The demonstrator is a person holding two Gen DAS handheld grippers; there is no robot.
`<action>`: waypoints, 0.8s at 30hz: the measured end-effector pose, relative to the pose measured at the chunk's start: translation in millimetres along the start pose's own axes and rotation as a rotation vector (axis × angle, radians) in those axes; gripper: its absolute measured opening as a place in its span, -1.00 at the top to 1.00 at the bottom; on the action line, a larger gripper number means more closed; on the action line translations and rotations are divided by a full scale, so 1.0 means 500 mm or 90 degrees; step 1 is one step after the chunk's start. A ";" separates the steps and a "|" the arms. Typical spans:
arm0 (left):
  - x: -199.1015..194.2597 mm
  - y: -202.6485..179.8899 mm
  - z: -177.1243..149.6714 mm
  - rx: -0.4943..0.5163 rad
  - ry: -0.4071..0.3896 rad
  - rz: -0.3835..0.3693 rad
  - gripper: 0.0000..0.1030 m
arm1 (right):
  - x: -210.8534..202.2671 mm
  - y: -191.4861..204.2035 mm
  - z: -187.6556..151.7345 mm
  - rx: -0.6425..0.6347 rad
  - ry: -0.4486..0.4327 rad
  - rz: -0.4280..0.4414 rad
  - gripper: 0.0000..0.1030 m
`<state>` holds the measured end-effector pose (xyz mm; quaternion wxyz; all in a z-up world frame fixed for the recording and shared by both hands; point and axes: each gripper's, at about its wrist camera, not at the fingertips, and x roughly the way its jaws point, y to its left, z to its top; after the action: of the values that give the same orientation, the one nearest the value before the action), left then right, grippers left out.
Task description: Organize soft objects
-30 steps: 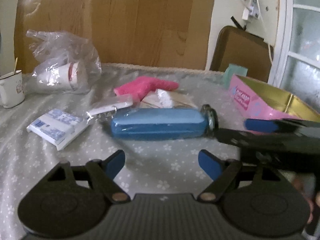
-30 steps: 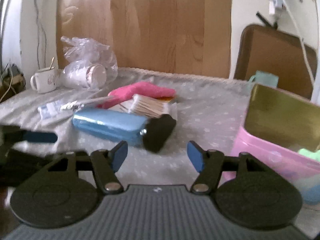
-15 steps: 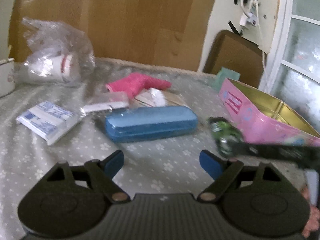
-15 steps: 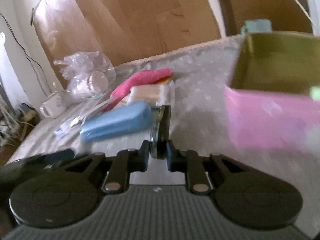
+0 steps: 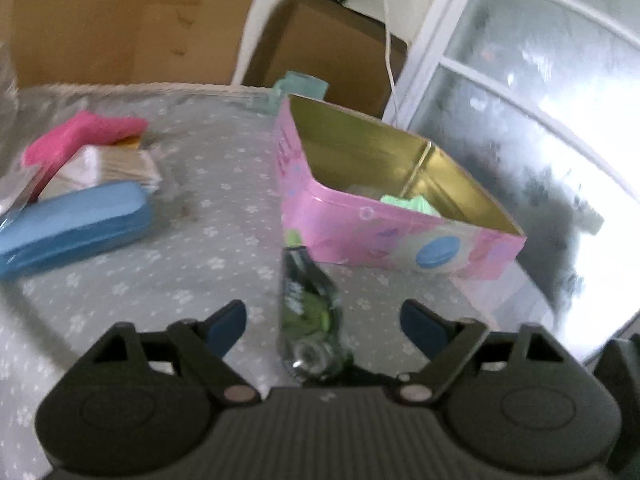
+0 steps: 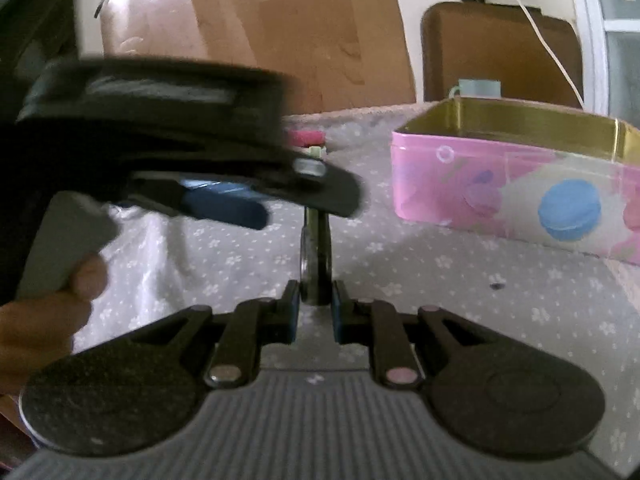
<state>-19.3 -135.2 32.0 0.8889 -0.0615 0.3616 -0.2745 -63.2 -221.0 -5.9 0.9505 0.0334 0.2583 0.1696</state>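
Note:
A thin dark green packet (image 5: 308, 312) (image 6: 316, 256) is held up above the cloth in front of the pink tin (image 5: 400, 216). My right gripper (image 6: 315, 304) is shut on the packet's near end, which shows edge-on in the right wrist view. My left gripper (image 5: 323, 320) is closing around the same packet. The packet stands between its blue pads (image 5: 226, 324), and neither pad touches it. In the right wrist view the left gripper's blue pads (image 6: 228, 204) hover blurred just above and left of the packet. The tin holds something light green (image 5: 412, 202).
A blue case (image 5: 72, 224), a pack of cotton swabs (image 5: 104, 168) and a pink cloth (image 5: 80, 136) lie at the left on the grey flowered tablecloth (image 5: 224, 272). A hand (image 6: 40, 312) holds the left gripper's handle. The pink tin (image 6: 520, 200) stands at the right.
My right gripper shut on the packet beside the blue case and carried it right, toward the tin. My left gripper swung right, so the packet now stands between its narrower jaws.

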 end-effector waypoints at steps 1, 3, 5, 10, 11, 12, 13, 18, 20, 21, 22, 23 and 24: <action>0.012 -0.006 0.001 0.008 0.011 0.006 0.03 | 0.002 -0.001 -0.001 -0.001 -0.003 0.000 0.62; 0.029 -0.008 0.003 0.005 0.028 0.018 0.20 | -0.001 -0.009 -0.007 0.001 -0.008 -0.003 0.62; 0.026 -0.013 0.008 0.006 0.021 0.006 0.22 | -0.011 -0.020 -0.008 0.004 -0.024 -0.013 0.62; 0.008 -0.075 0.074 0.062 -0.024 -0.018 0.22 | -0.040 -0.044 0.026 -0.007 -0.105 -0.054 0.62; 0.010 -0.093 0.091 0.077 -0.033 -0.019 0.22 | -0.044 -0.052 0.039 -0.009 -0.125 -0.068 0.62; 0.014 -0.111 0.110 0.092 -0.042 -0.021 0.19 | -0.040 -0.059 0.047 -0.010 -0.139 -0.079 0.62; 0.020 -0.127 0.126 0.106 -0.051 -0.024 0.19 | -0.043 -0.070 0.058 -0.010 -0.153 -0.091 0.62; 0.084 -0.176 0.179 0.141 -0.062 -0.024 0.19 | -0.027 -0.136 0.103 0.012 -0.200 -0.149 0.62; 0.116 -0.180 0.188 0.141 -0.052 -0.020 0.19 | -0.008 -0.163 0.112 0.019 -0.201 -0.170 0.62; 0.133 -0.181 0.190 0.140 -0.046 -0.009 0.19 | 0.002 -0.175 0.115 0.023 -0.196 -0.179 0.62; 0.144 -0.180 0.191 0.138 -0.042 -0.001 0.19 | 0.010 -0.184 0.117 0.029 -0.191 -0.183 0.62; 0.155 -0.177 0.190 0.133 -0.040 0.007 0.17 | 0.016 -0.192 0.114 0.034 -0.184 -0.186 0.62; 0.161 -0.174 0.188 0.129 -0.037 0.015 0.13 | 0.021 -0.196 0.112 0.039 -0.175 -0.187 0.58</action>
<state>53.1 -260.0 78.5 0.9039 0.0248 0.3067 -0.2970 3.6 -308.3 22.6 0.9899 0.0471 0.1329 0.0154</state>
